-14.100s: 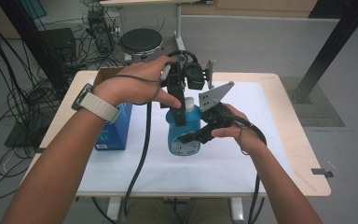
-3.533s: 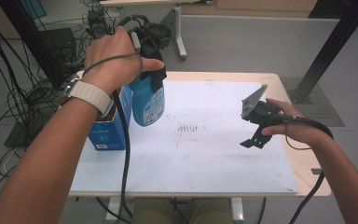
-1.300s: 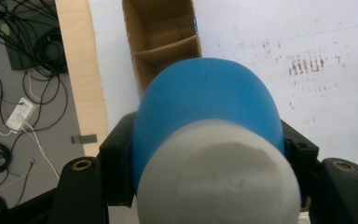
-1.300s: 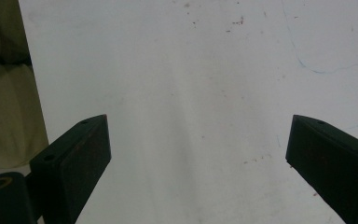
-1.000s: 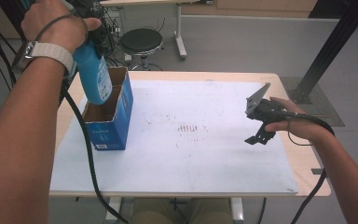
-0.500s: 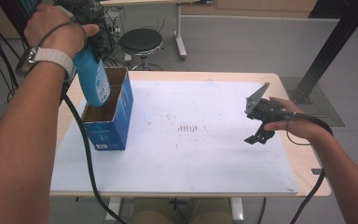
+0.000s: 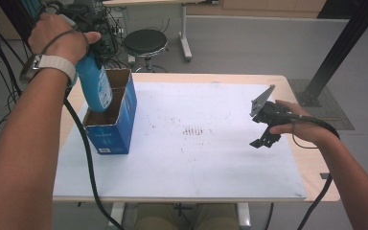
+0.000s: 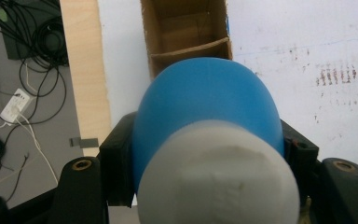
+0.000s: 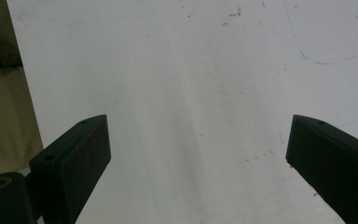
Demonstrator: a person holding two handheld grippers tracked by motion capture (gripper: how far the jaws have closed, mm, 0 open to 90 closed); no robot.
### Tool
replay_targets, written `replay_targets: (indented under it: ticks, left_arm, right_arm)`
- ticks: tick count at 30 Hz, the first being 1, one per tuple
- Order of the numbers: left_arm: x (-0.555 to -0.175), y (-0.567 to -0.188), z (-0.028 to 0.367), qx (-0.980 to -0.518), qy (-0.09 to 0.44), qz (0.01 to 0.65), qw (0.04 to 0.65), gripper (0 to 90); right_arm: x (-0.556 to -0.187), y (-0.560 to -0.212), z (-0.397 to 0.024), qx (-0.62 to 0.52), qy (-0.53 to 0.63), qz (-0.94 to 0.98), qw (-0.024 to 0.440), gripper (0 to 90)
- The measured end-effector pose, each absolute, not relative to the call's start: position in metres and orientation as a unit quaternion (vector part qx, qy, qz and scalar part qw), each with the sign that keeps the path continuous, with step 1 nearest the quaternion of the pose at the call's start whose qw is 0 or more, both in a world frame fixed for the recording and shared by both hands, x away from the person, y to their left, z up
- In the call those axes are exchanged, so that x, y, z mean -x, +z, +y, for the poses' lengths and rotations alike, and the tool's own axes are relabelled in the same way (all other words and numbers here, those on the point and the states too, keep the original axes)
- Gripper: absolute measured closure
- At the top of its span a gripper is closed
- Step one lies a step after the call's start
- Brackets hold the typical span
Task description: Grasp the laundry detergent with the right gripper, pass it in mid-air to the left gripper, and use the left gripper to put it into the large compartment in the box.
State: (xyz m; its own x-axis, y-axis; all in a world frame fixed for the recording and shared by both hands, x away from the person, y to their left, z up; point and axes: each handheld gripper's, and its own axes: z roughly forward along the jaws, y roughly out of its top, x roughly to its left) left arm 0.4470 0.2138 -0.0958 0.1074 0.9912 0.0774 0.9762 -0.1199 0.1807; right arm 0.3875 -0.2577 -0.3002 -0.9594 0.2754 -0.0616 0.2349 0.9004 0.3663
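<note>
Left gripper, upper left of the high view: fingers clenched on the blue spray bottle just below its white cap. The bottle hangs base-down with its lower end at the mouth of the blue cardboard box, which stands near the left edge of the table. In the left gripper view the bottle is in the lower centre, black fingers pressing on both sides, and the box's open compartments with their cardboard divider lie straight beyond it. Judgement: gripping high at the neck keeps the body free to slide down into a compartment, and the camera-over-box line suggests aiming for the front cell.

Right gripper, right of centre in the high view: held just above the white sheet, fingers released and wide apart, nothing between them. It is parked clear of the box, apparently idle.

Against the frame one second back: bottle is lower, its base now reaching the box opening rather than above it. Right gripper unchanged.
</note>
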Motion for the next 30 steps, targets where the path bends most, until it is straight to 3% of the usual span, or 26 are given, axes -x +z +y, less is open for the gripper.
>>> replay_targets:
  ticks: [30]
  left_arm:
    - [-0.453, -0.132, 0.220, -0.743, 0.086, 0.662, 0.044, 37.5]
  right_arm:
    - [-0.386, -0.306, -0.257, -0.136, 0.181, 0.973, 0.051, 6.3]
